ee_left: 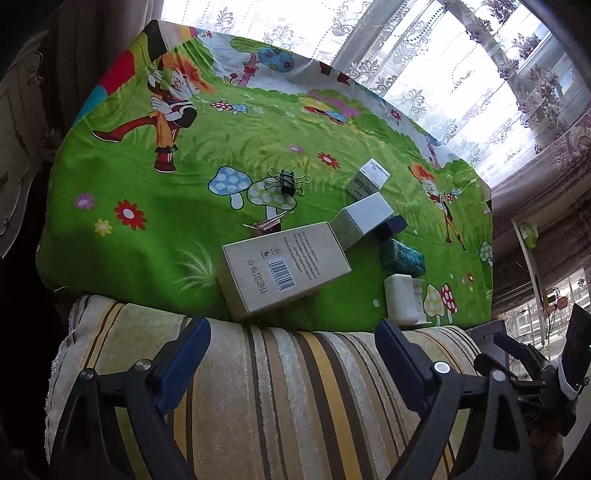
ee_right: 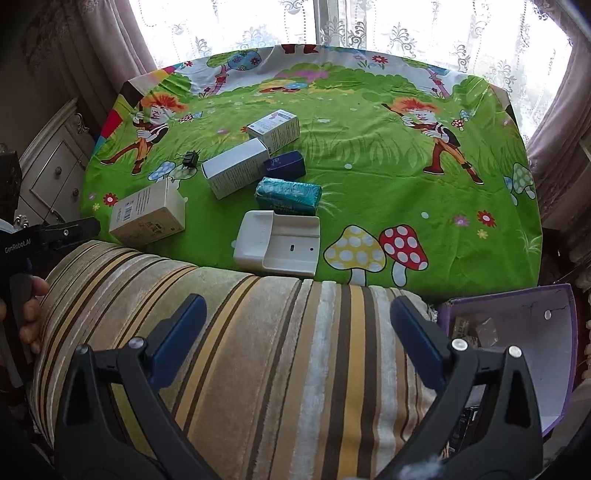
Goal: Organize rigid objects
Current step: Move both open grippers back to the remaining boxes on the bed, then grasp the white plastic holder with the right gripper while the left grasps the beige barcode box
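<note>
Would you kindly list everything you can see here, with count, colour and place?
cloth: one, green cartoon print, covering the table
boxes: three, white or beige, left half of the cloth
blue case: one, dark blue, beside the middle box
teal pack: one, teal, centre
white tray: one, white, near edge
binder clip: one, black, left of the boxes
tweezers: one, metallic, behind the nearest box
striped cushion: one, beige, yellow and brown, foreground
purple box: one, purple, open, lower right
curtains: white lace, behind
left gripper: blue fingers, open, empty
right gripper: blue fingers, open, empty
</note>
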Demonstrator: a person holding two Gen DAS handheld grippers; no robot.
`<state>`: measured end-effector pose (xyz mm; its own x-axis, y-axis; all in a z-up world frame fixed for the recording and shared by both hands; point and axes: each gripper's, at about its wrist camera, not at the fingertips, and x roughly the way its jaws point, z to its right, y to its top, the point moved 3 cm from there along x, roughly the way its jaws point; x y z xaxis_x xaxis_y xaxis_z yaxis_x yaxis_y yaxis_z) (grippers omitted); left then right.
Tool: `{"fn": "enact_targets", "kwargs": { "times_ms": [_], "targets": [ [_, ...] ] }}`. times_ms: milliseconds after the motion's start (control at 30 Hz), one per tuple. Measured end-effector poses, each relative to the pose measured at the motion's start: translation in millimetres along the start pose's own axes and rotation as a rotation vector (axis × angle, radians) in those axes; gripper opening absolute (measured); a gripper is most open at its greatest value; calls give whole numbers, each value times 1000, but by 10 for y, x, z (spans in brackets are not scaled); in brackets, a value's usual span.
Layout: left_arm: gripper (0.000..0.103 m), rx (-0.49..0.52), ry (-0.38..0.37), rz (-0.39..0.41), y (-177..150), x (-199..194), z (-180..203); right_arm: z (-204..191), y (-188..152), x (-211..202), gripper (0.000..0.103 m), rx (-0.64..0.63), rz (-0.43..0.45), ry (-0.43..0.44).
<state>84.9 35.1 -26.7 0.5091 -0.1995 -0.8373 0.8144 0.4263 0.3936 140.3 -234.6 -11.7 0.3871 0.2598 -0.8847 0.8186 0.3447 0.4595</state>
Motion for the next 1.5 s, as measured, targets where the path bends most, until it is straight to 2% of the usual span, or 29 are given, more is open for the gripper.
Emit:
{"fn": "enact_targets", "kwargs": {
  "times_ms": [167,300,467,567,833,1233,1367,1500],
  "targets": [
    [92,-42,24,-21,92,134,-11,-93,122,206,101,-20,-45,17],
    [92,-68,42,-16,158,172,-35,-206,222,369,101,-63,-72,-5],
    [93,-165,49,-26,245,222,-122,-351,353,588,101,-111,-101,-52],
    [102,-199,41,-22,296,252,-108,-429,403,709,101,-137,-117,-66],
    [103,-304,113,-16,427,334,-104,-513,476,931,97,-162,-149,-90],
    [103,-293,195,-55,466,570,87,-532,478,1124,85,-156,-176,-66],
    [103,-302,214,-83,439,641,100,-522,445,1163,75,-150,-186,-57],
    [103,-288,229,-105,406,746,138,-495,414,1194,49,-132,-199,-29]
  ]
}}
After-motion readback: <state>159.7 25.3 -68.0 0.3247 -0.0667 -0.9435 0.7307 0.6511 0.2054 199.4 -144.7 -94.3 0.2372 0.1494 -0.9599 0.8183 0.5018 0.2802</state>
